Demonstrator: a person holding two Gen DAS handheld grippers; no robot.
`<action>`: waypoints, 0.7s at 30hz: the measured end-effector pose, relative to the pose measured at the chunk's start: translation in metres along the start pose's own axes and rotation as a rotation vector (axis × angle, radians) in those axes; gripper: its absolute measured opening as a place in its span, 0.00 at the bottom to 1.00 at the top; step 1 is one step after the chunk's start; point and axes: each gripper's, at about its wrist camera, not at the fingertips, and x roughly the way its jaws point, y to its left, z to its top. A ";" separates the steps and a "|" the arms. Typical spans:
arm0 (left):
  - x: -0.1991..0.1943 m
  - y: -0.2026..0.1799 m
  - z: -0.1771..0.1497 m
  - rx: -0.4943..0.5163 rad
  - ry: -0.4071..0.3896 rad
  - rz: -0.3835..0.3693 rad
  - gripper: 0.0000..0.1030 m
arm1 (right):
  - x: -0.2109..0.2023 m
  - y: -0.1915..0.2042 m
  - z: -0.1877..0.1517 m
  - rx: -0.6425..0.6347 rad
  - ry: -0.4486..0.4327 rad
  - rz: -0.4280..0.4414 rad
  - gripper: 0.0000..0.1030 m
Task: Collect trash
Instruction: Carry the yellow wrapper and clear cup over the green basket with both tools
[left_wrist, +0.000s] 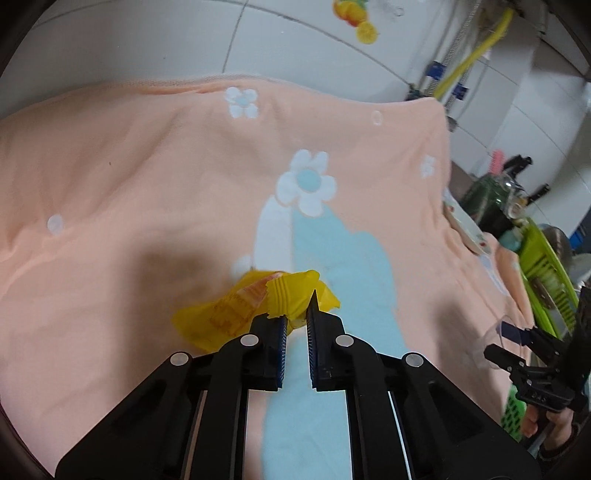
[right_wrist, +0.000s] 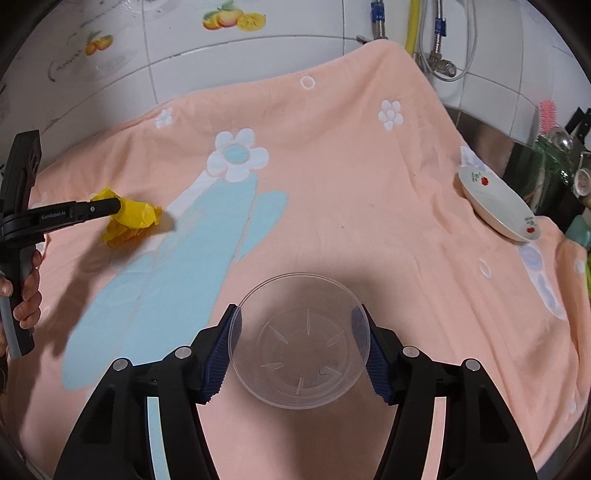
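A crumpled yellow wrapper lies on the peach flowered cloth. My left gripper has its narrowly parted jaws closed on the wrapper's crimped end. It also shows in the right wrist view, holding the wrapper at the left. My right gripper is shut on a clear plastic cup, a finger on each side of its rim, mouth toward the camera. In the left wrist view the right gripper and the cup's rim appear at the right edge.
A white plate with red flowers leans at the cloth's right edge. A green rack and dark kitchenware stand to the right. A tiled wall with fruit stickers and pipes is behind.
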 end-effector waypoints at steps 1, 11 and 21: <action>-0.005 -0.003 -0.003 0.003 -0.002 -0.007 0.08 | -0.005 0.000 -0.003 0.001 -0.003 0.001 0.58; -0.056 -0.050 -0.043 0.076 -0.006 -0.122 0.08 | -0.073 -0.001 -0.053 0.022 -0.026 -0.011 0.58; -0.083 -0.108 -0.086 0.166 0.008 -0.254 0.08 | -0.131 -0.021 -0.111 0.076 -0.034 -0.068 0.59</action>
